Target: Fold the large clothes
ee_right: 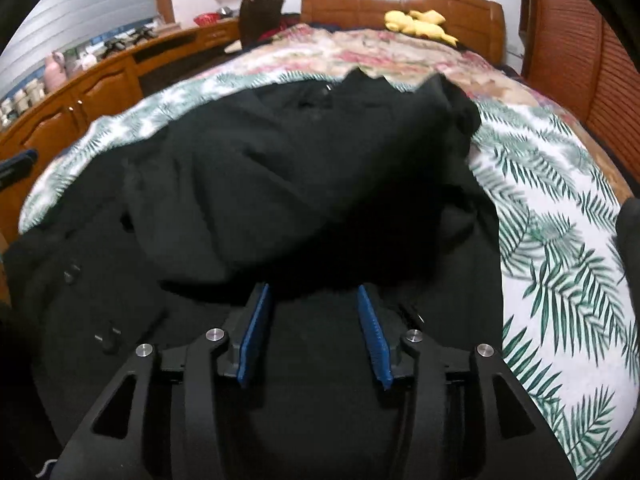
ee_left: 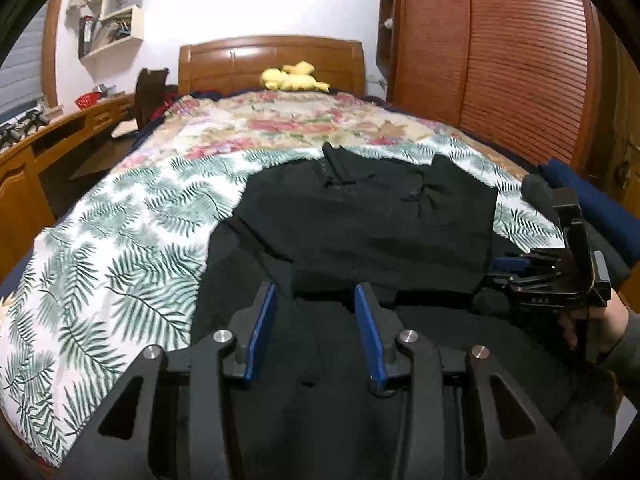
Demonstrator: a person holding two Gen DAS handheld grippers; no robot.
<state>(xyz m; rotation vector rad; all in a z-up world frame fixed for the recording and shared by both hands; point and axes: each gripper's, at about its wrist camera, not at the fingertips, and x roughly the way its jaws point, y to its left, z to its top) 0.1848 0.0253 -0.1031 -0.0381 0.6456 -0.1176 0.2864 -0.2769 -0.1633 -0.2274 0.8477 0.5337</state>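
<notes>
A large black garment (ee_left: pixel 360 216) lies spread on the fern-print bedspread (ee_left: pixel 120 240), with its upper part folded back over the lower part. In the right wrist view the same black garment (ee_right: pixel 300 168) shows buttons along its left side. My left gripper (ee_left: pixel 316 290) hangs low over the near part of the cloth. Its blue pads stand apart and press on nothing. My right gripper (ee_right: pixel 314 290) is open just above the fold's edge, and no cloth is pinched between its pads. In the left wrist view the right gripper (ee_left: pixel 506 266) sits at the garment's right edge, held by a hand (ee_left: pixel 612 320).
A yellow plush toy (ee_left: pixel 294 78) rests by the wooden headboard (ee_left: pixel 272 60). A wooden desk (ee_left: pixel 48 140) runs along the left of the bed, and a louvred wardrobe (ee_left: pixel 520 60) stands on the right. A dark blue cloth (ee_left: pixel 592 200) lies at the bed's right edge.
</notes>
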